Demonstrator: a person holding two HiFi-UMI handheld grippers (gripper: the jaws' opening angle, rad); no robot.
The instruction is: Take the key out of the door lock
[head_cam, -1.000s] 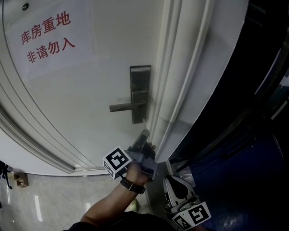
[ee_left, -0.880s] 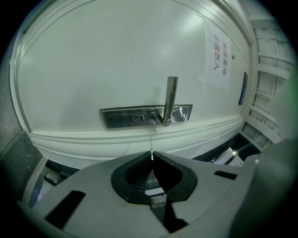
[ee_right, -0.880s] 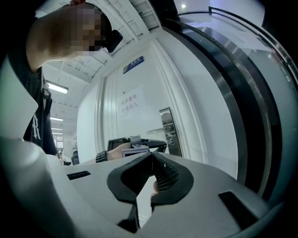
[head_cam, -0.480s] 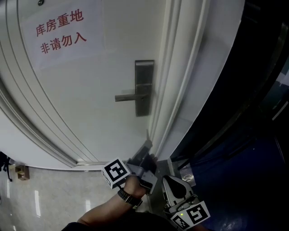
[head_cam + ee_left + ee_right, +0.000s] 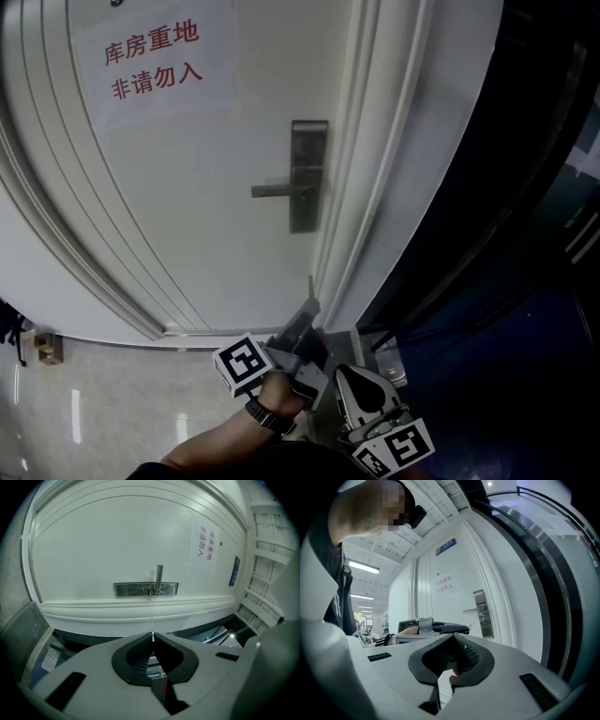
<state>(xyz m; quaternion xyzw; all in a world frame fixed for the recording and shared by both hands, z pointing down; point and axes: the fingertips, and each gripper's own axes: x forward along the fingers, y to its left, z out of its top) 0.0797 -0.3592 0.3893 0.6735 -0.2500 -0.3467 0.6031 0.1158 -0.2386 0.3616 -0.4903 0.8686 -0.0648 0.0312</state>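
Observation:
The white door carries a steel lock plate with a lever handle. My left gripper is held below the plate and clear of it. Its jaws are shut on the key, which shows only as a thin sliver, edge-on, sticking out past the tips. In the right gripper view the left gripper points toward the door. My right gripper hangs low beside it, shut with nothing in it.
A paper sign with red characters is stuck on the door. White frame moulding runs along the latch side. Dark glass panelling fills the right. Pale tiled floor lies lower left.
The left gripper has drawn back from the lock plate and a little lower, its jaws staying shut. The lock plate now sits higher and further right in the head view. The right gripper has hardly moved.

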